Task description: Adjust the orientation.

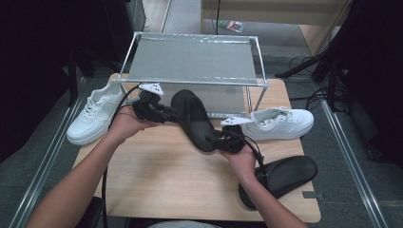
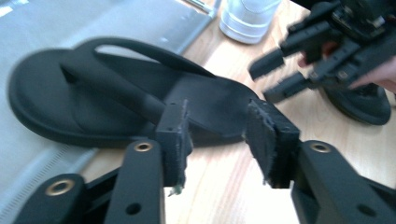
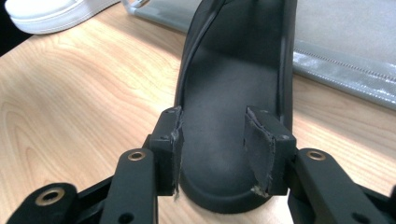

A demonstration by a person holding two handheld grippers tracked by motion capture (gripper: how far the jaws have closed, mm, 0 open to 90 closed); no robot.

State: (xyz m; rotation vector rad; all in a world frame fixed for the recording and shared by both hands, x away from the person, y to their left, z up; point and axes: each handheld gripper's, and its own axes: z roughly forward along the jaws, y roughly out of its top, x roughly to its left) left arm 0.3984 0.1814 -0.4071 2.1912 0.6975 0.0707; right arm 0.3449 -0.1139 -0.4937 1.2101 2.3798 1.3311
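A black flip-flop [image 1: 195, 116] [image 2: 93, 93] [image 3: 224, 84] lies slanted at the middle of the wooden table [image 1: 161, 175]. Its toe is over the rack's grey lower shelf [image 2: 140, 23] and its heel points toward me. My left gripper [image 1: 172, 114] [image 2: 217, 140] stands open at the flip-flop's left edge, and the pads do not press on it. My right gripper [image 1: 211, 140] [image 3: 215, 144] [image 2: 268, 77] is open at the heel. The sole shows between its jaws and is wider than their gap. I see no squeeze on it.
A metal wire rack [image 1: 192, 59] stands at the table's far edge. One white sneaker [image 1: 92, 114] lies at the left and another [image 1: 280, 123] at the right of the rack. A second black flip-flop [image 1: 285, 175] lies near the front right corner under my right forearm.
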